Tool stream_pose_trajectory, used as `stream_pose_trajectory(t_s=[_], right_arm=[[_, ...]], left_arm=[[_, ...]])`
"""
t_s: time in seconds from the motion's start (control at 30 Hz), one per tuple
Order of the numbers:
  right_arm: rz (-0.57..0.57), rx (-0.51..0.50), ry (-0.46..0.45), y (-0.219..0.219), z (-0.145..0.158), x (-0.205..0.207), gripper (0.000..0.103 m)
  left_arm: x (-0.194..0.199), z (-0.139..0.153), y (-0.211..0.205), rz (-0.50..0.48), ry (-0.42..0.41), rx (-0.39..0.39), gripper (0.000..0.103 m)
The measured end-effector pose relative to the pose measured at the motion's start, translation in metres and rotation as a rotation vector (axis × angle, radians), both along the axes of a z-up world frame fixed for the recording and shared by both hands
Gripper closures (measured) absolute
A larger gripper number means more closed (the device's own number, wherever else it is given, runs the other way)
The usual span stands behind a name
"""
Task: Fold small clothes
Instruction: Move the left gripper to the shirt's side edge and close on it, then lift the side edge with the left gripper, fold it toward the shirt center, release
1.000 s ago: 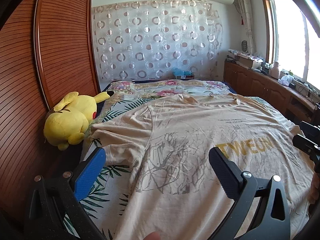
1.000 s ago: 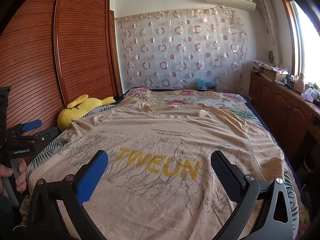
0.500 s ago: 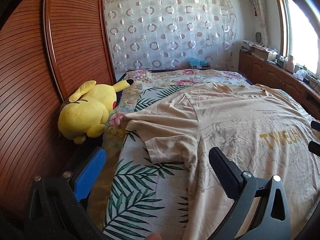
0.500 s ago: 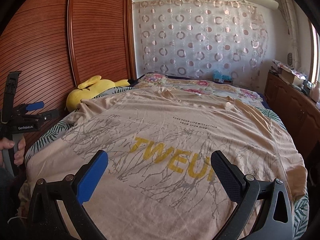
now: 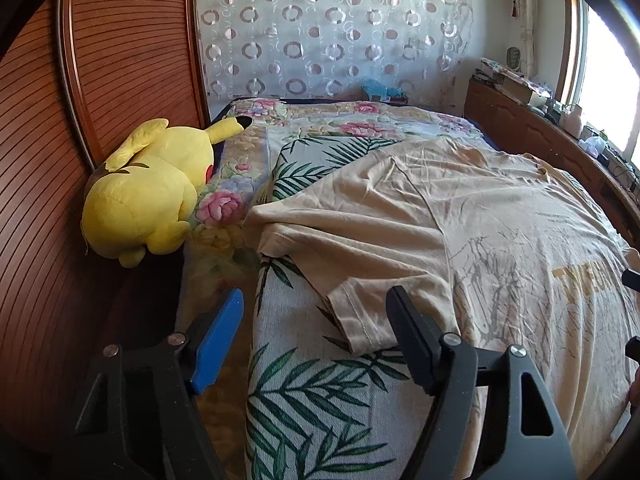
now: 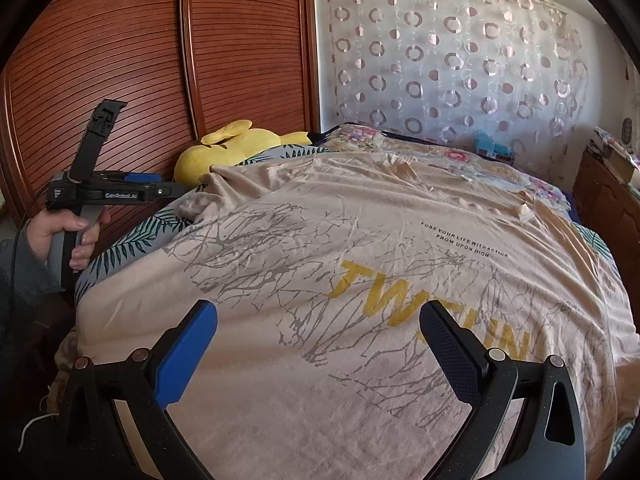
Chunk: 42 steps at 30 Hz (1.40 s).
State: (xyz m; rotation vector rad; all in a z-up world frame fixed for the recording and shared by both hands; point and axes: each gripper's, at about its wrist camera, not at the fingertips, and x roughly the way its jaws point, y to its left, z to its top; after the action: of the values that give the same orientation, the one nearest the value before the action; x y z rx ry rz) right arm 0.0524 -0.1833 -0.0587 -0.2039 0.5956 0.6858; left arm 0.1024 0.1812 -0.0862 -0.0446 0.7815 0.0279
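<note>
**Left gripper swings out to the sleeve**

While the beige T-shirt (image 5: 460,216) lies spread face-up over the leaf-print bedspread (image 5: 320,392), the left gripper's view has shifted a good way since a second ago: then the shirt's printed chest filled the space between its jaws, and now the short sleeve's hem (image 5: 352,312) sits there, just inside the black jaw and well off the blue one. The left gripper (image 5: 316,316) is closing from full width, yet nothing is pinched; the sleeve lies loose on the bed with bare bedspread below the jaws. I read this as lining up for the first fold, sleeve brought in over the body, with the fold itself not begun.

The right gripper (image 6: 320,324) has turned a little and stands wide over the lower chest, the yellow lettering (image 6: 400,292) running under its black jaw, gripping nothing.

Only the left view shows the sleeve's crumpled, doubled-under edge and the whole yellow plush toy (image 5: 148,192) beyond the blue jaw. Only the right view shows the person's hand (image 6: 68,236) around the left gripper's handle, far out past its own blue jaw, and the small slogan line (image 6: 464,244) ahead of the jaws.
</note>
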Motion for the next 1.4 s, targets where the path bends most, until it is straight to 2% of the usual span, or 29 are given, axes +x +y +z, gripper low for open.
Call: stream_pose_trajectory(t_s=[0.13,0.2,0.23,0.27,0.43,0.53,0.6,0.7,0.93,1.27,1.33,1.4], right_arm=[[0.025,-0.012,-0.006,0.006,0.006,0.009,0.002],[0.036,-0.007,-0.01,0.008,0.011,0.009,0.002],[0.045,0.001,-0.008,0.008,0.014,0.009,0.002],[0.05,0.008,-0.009,0.009,0.015,0.007,0.002],[0.078,0.025,-0.017,0.009,0.014,-0.004,0.002],[0.075,0.017,-0.011,0.01,0.009,-0.002,0.002],[0.071,0.017,0.007,0.012,0.007,0.003,0.002],[0.077,0.026,0.033,0.015,0.008,0.007,0.002],[0.071,0.028,0.014,0.018,0.013,0.009,0.002],[-0.043,0.083,0.016,-0.02,0.013,0.025,0.002],[-0.059,0.091,0.025,-0.025,0.011,0.028,0.002],[-0.069,0.091,0.029,-0.024,0.007,0.028,0.002]], left_arm=[[0.023,-0.004,0.012,0.015,0.028,-0.03,0.033],[0.033,-0.007,0.02,0.02,0.044,-0.058,0.049],[0.039,-0.009,0.024,0.026,0.054,-0.072,0.062],[0.044,-0.011,0.026,0.032,0.06,-0.08,0.064],[0.059,-0.016,0.026,0.028,0.075,-0.064,0.064],[0.065,-0.02,0.022,0.013,0.095,-0.029,0.065],[0.064,-0.019,0.019,0.001,0.077,-0.02,0.096],[0.057,-0.012,0.01,-0.018,0.021,0.025,0.098],[0.057,0.015,-0.007,-0.058,-0.024,0.011,0.099],[0.035,0.065,-0.094,-0.285,-0.092,-0.004,0.098],[0.027,0.071,-0.106,-0.303,-0.106,-0.001,0.091],[0.021,0.075,-0.11,-0.319,-0.115,-0.021,0.078]])
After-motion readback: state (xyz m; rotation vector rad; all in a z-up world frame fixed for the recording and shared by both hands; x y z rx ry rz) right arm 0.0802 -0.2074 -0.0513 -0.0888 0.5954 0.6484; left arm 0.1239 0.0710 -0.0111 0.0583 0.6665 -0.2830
